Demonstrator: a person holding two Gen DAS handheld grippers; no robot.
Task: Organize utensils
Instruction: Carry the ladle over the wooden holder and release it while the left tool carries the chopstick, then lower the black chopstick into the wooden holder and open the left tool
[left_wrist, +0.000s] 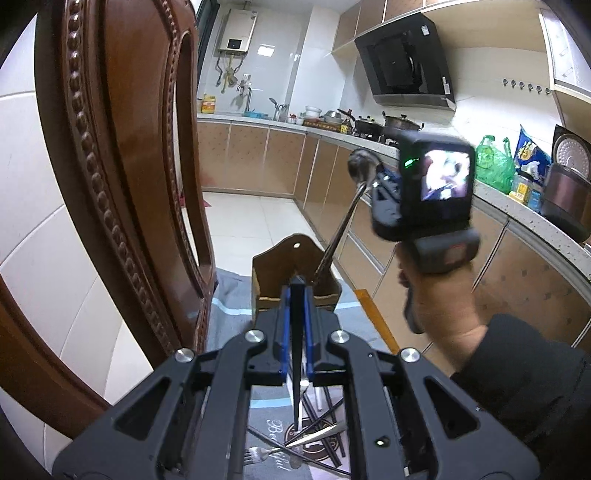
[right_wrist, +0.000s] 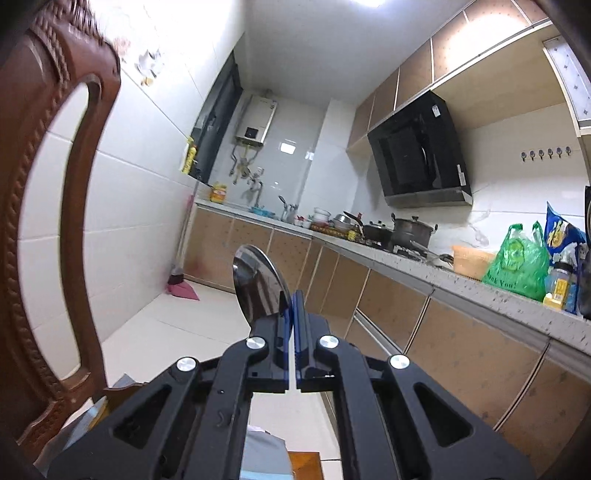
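The right tongs (right_wrist: 294, 306) are pinching a spoon (left_wrist: 360, 168) near its bowl, with its handle end down at the mouth of the wooden holder (left_wrist: 291, 277). The left tongs (left_wrist: 297, 291) are pressed together on a dark chopstick (left_wrist: 297, 373) just in front of that holder. I judge the job early to midway: a fork (left_wrist: 258, 455), more chopsticks (left_wrist: 325, 421) and other pieces lie loose on the cloth-covered worktop (left_wrist: 236, 295), and whether anything sits fully inside the holder cannot be told.
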